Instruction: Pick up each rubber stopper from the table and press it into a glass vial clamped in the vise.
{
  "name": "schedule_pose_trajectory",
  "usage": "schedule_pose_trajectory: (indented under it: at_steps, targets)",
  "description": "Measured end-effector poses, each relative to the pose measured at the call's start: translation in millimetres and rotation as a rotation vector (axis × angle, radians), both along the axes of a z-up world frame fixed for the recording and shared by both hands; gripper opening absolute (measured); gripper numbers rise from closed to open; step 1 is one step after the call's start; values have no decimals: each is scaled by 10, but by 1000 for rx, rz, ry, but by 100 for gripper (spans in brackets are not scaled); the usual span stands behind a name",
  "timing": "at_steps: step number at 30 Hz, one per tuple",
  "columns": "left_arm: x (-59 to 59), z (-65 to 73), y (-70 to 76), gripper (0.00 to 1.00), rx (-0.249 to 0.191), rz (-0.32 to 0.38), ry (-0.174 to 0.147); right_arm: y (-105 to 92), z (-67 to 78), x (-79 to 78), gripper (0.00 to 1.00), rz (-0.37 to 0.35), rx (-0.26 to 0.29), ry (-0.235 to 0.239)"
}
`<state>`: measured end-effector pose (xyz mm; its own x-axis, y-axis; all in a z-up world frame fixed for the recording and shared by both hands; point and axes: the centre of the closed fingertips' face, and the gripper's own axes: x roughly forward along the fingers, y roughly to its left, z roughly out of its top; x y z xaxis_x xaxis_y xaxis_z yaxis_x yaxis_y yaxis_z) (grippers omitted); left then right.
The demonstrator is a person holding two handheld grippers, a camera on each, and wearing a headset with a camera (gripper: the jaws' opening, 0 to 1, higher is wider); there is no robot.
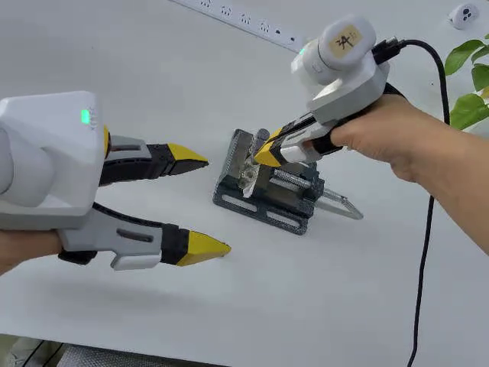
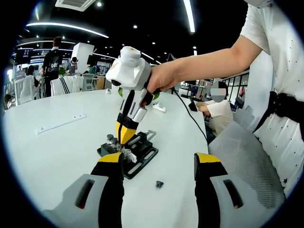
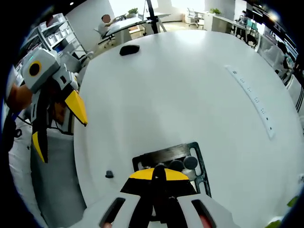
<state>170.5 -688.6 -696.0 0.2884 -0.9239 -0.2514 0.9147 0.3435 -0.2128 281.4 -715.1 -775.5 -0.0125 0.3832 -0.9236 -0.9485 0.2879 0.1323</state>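
Note:
A dark vise (image 1: 284, 200) stands mid-table with glass vials (image 1: 246, 180) clamped in it; two vials carry grey stoppers (image 3: 190, 162). My right gripper (image 1: 266, 157) hangs tip-down right over the vise jaws, shut on a small dark rubber stopper (image 3: 159, 167) that peeks out between its yellow tips. In the left gripper view the right gripper (image 2: 125, 134) sits just above a vial (image 2: 126, 153). My left gripper (image 1: 200, 202) is open and holds nothing, left of the vise and apart from it. One loose stopper (image 2: 159, 183) lies on the table before the left gripper's open jaws, also seen as the loose stopper (image 3: 109, 174).
A white power strip (image 1: 244, 17) lies along the far table edge. A black cable (image 1: 425, 229) trails from the right gripper across the right side. A green plant (image 1: 470, 76) stands at the far right. People sit at other tables behind.

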Motion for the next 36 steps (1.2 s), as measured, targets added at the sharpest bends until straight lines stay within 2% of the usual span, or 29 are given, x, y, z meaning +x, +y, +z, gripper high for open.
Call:
schedule_pose_trajectory:
  at_steps: [2,8,10,18,19,24,32,33,34,35,36]
  targets:
    - [2,1,-3,58,0,1,0,-3,0,7,1,15,-4,-15]
    - [3,0,-5,58,-2,0,-2,-5,-5,15,0,15,-11,-18]
    - [7,1,1,58,-6,3,0,0,-22,26,0,46,-26,-32]
    - [5,6,-12,57,-9,1,-2,-14,-38,30,0,90,-71,-46]
    - [7,9,-15,57,-9,0,-3,-38,-50,25,0,92,-87,-40]
    - [21,15,-18,57,-15,3,-5,-22,-51,34,0,91,-83,-37]
    - [11,8,-23,57,-16,-1,-5,13,-62,28,0,104,-107,-53]
    - [11,7,-23,57,-16,-1,-6,45,-46,37,0,98,-91,-55]
    - [11,8,-23,57,-16,-1,-6,128,-37,45,0,70,-47,-58]
    - [11,10,-20,57,-17,0,-5,109,-57,4,0,79,-67,-44]
    - [11,8,-15,57,-16,1,-5,129,-66,-9,0,149,-74,-57]
